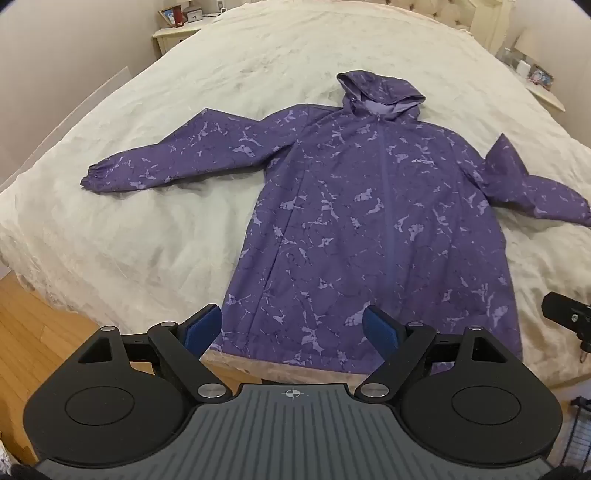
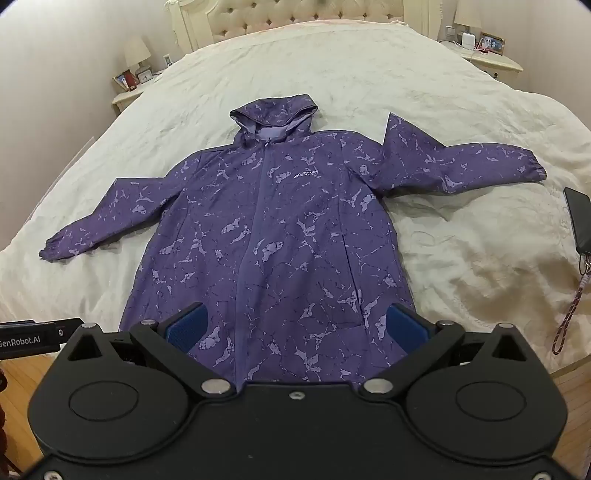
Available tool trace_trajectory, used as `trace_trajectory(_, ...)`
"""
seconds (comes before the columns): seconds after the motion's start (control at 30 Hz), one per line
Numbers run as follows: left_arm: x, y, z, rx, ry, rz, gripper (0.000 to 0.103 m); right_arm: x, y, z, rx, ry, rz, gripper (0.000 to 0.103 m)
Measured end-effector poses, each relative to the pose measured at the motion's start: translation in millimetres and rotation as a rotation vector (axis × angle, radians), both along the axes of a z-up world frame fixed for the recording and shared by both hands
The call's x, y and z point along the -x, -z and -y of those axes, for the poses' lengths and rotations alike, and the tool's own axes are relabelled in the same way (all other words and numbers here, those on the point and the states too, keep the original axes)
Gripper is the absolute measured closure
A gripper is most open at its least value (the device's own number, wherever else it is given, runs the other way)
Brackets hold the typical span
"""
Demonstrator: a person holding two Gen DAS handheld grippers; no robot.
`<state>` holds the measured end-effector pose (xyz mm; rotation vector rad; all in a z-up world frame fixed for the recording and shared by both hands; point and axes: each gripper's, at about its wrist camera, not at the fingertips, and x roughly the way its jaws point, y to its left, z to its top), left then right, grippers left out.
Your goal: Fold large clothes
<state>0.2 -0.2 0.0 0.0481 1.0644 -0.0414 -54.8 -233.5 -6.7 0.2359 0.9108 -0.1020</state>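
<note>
A wide bed (image 2: pixel 369 74) with a cream cover fills the scene. At its far end stands a tufted headboard (image 2: pixel 306 14). A nightstand (image 2: pixel 127 96) with a lamp (image 2: pixel 137 53) stands far left, another nightstand (image 2: pixel 498 64) far right. A dark phone (image 2: pixel 580 221) lies at the bed's right edge.

The jacket (image 2: pixel 273 236) hem is hidden behind the right gripper (image 2: pixel 297 325) body at 6 o'clock in the right wrist view. In the left wrist view, the cuff of the sleeve (image 1: pixel 546 201) at 3 o'clock is cut off by the frame edge. The chest logo (image 2: pixel 306 174) lettering is too small to read. The phone (image 2: pixel 580 221) at 3 o'clock is partly cut off. Items on the nightstand (image 2: pixel 495 61) at 1 o'clock are too small to identify. Both gripper bodies are cut off at 6 o'clock.
</note>
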Motion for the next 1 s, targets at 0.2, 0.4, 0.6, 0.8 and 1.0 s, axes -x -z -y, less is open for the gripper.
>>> trace_trajectory(0.2,0.9,0.4,7.5,-0.018,0.000,0.001,0.020,-0.3,0.8,0.0,-0.013,-0.003,-0.008,0.001)
trace_trajectory(0.4,2.2,0.0,6.2,-0.008,0.002,-0.005,0.019,-0.7,0.7,1.9,-0.013,-0.001,-0.010,0.001)
trace_trajectory(0.6,4.1,2.7,15.3,-0.022,0.012,-0.012,0.019,-1.1,1.4,1.5,-0.010,-0.001,-0.010,0.001)
trace_trajectory(0.8,2.6,3.6,19.5,-0.020,0.021,-0.015,0.020,-4.4,-2.6,6.5,-0.011,-0.002,-0.011,0.001)
trace_trajectory(1.0,2.6,3.8,19.2,-0.021,0.021,-0.015,0.019,-4.5,-0.1,6.8,-0.020,-0.005,-0.009,0.001)
